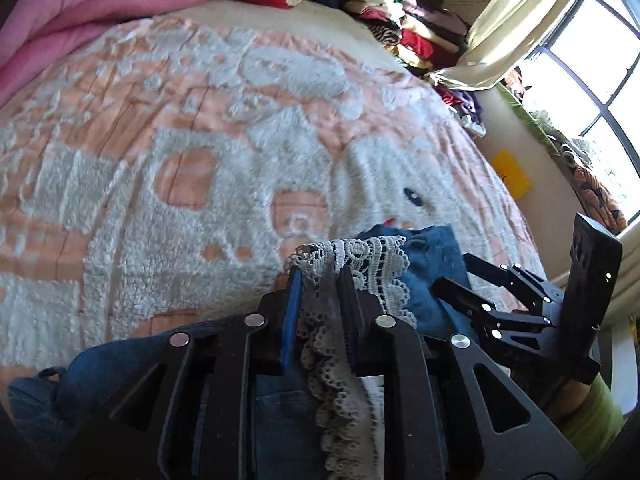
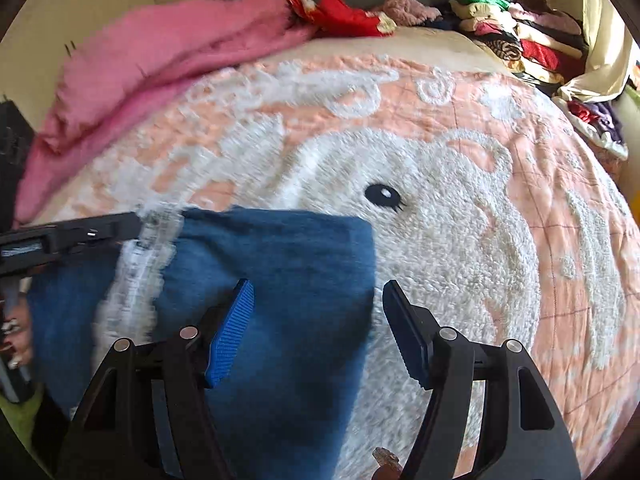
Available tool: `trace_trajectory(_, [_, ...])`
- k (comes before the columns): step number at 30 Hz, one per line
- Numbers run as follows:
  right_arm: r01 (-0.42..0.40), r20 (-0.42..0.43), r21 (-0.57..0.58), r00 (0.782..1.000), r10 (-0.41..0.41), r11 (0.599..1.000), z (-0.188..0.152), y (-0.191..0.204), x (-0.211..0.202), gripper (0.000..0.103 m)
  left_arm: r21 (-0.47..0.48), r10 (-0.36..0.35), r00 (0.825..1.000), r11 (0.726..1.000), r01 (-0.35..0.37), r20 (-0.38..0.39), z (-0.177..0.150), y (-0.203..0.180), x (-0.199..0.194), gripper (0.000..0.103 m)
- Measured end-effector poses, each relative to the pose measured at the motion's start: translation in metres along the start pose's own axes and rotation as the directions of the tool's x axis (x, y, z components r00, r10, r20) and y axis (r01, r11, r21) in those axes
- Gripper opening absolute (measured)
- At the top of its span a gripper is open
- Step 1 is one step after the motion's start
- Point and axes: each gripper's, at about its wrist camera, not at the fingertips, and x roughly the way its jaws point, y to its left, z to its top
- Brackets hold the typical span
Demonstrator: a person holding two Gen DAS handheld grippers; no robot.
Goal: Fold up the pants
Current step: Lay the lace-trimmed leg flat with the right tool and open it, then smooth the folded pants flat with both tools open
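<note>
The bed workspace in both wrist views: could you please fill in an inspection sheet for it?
Surface: bedspread, peach with fluffy white cartoon pattern, covers the bed.
Job's things: blue denim pants with white lace trim, partly lifted off the bed near its front edge.
Clutter: pink blanket bunched at far left; red garment at the head; clothes pile at far right.
Grippers: left gripper shut on the lace trim; right gripper open, above the denim, holding nothing.
Cables: nothing seen.
Surroundings: bright window with cream curtain; yellow item on the wall below.
</note>
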Motion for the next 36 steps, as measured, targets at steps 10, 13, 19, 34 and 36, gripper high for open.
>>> trace_trajectory(10, [-0.040, 0.044, 0.013, 0.998, 0.040, 0.999, -0.006, -0.006, -0.030, 0.069, 0.012, 0.009, 1.000, 1.000, -0.009, 0.025, -0.014, 0.001, -0.022, 0.040])
trace_trajectory(13, [-0.082, 0.070, 0.005, 0.994, 0.082, 0.997, -0.015, -0.004, -0.057, 0.072, 0.020, 0.010, 0.999, 1.000, -0.010, 0.043, -0.024, -0.003, -0.043, 0.046])
trace_trajectory(19, [-0.174, 0.047, -0.048, 0.983, 0.176, 0.984, -0.046, 0.012, -0.088, 0.073, 0.049, 0.008, 0.998, 0.999, -0.011, 0.055, -0.054, -0.009, -0.077, 0.050])
trace_trajectory(34, [-0.232, 0.008, -0.085, 0.972, 0.233, 0.969, -0.082, 0.030, -0.096, 0.073, -0.037, -0.113, 0.991, 0.993, 0.110, -0.077, -0.118, -0.017, -0.077, 0.032])
trace_trajectory(36, [-0.234, 0.004, -0.085, 0.972, 0.235, 0.969, -0.084, 0.031, -0.095, 0.073, -0.058, -0.129, 0.987, 0.991, 0.124, -0.096, -0.120, -0.018, -0.073, 0.032])
